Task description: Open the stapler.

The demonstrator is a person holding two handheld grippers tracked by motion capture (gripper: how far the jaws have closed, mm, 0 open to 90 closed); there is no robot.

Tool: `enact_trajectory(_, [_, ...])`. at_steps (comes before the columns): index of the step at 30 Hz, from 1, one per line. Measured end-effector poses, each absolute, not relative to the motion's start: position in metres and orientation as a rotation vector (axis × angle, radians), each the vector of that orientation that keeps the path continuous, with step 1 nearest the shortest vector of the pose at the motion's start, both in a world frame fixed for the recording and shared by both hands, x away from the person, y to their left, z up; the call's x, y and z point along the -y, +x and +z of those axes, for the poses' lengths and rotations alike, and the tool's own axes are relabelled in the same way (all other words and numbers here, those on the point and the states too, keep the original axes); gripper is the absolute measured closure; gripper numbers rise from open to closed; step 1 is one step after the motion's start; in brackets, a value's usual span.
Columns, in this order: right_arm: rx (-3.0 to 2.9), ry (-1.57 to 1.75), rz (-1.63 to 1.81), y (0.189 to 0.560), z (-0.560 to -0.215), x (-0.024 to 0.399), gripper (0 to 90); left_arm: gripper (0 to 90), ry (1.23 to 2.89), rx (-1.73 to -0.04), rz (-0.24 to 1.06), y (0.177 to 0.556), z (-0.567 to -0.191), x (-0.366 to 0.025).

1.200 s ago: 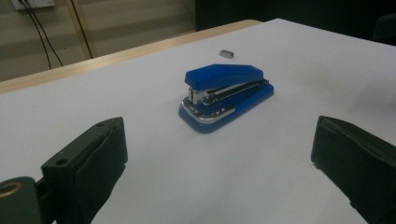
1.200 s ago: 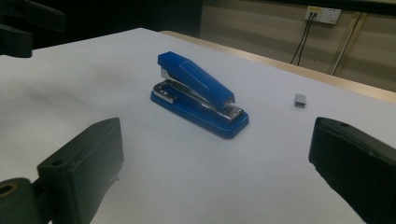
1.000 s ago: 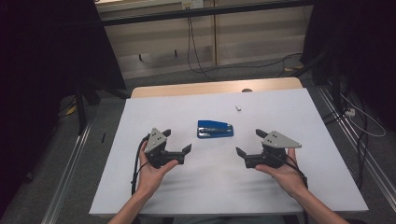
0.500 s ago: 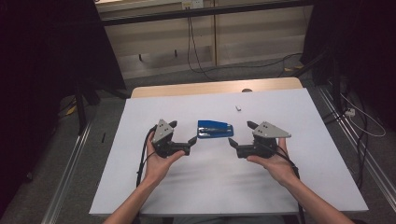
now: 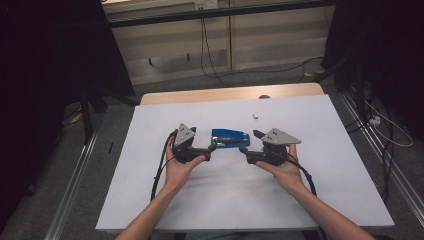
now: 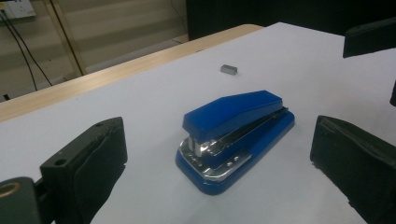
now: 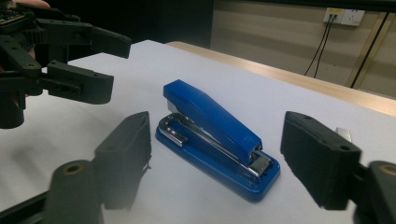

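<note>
A blue stapler (image 5: 230, 138) lies flat in the middle of the white table top (image 5: 320, 150). Coming from its left, my left gripper (image 5: 212, 148) is open, its tips just short of the stapler's end. In the left gripper view the stapler (image 6: 236, 135) lies ahead between the wide jaws of the left gripper (image 6: 218, 140), untouched. My right gripper (image 5: 248, 145) stands at the stapler's right end. Its jaws have just been closing. In the right gripper view the stapler (image 7: 215, 135) lies between the pads of the right gripper (image 7: 219, 144), with gaps on both sides.
A small grey metal block (image 5: 255, 116) lies on the table beyond the stapler, toward the wooden far edge (image 5: 230, 94). Cables (image 5: 210, 60) run across the floor behind the table. Metal rails (image 5: 75, 190) flank it on both sides.
Both hands have moved inward and away from the person, up to the ends of the stapler. The right gripper's jaws stand narrower than before.
</note>
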State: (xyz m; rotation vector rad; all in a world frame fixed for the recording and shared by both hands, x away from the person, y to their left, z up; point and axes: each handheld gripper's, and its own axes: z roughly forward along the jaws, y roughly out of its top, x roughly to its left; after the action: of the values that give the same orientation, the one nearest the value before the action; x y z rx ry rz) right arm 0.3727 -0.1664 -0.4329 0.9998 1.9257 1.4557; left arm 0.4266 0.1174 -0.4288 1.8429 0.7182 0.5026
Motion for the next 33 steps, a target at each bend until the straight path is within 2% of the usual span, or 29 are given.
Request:
enact_trajectory(7, [-2.017, 0.995, 1.453, 0.382, -0.439, 0.158, 33.2, 4.3, 1.834, -0.749, 0.494, 0.433, -0.432, -0.122])
enact_trajectory(9, [-2.042, 0.985, 1.445, 0.385, -0.443, 0.154, 42.2, 4.3, 1.843, -0.743, 0.499, 0.434, -0.434, -0.121])
enact_trajectory(10, [-2.042, 0.985, 1.445, 0.385, -0.443, 0.154, 42.2, 4.3, 1.849, -0.744, 0.498, 0.434, -0.434, -0.12])
enact_trajectory(13, [-2.074, 0.979, 1.441, 0.39, -0.443, 0.151, 58.2, 4.3, 1.852, -0.746, 0.496, 0.434, -0.434, -0.12])
enact_trajectory(14, [-2.074, 0.979, 1.441, 0.39, -0.443, 0.151, 58.2, 4.3, 1.85, -0.748, 0.494, 0.434, -0.434, -0.119])
enact_trajectory(15, [-2.111, 0.959, 1.433, 0.394, -0.443, 0.148, 62.8, 4.5, 1.849, -0.74, 0.505, 0.434, -0.434, -0.118])
enact_trajectory(17, [-2.122, 0.952, 1.429, 0.395, -0.442, 0.147, 64.3, 4.5, 1.85, -0.739, 0.504, 0.435, -0.435, -0.118])
enact_trajectory(21, [-2.134, 0.941, 1.431, 0.399, -0.443, 0.141, 74.6, 4.6, 1.862, -0.737, 0.508, 0.436, -0.436, -0.117])
enact_trajectory(25, [-2.148, 0.953, 1.437, 0.402, -0.444, 0.138, 80.2, 4.6, 1.858, -0.746, 0.511, 0.437, -0.437, -0.119])
enact_trajectory(28, [-2.162, 0.945, 1.423, 0.404, -0.446, 0.136, 88.8, 5.5, 1.859, -0.746, 0.506, 0.439, -0.438, -0.117])
enact_trajectory(33, [-2.169, 0.939, 1.407, 0.409, -0.447, 0.134, 90.0, 6.5, 1.851, -0.739, 0.536, 0.445, -0.435, -0.113])
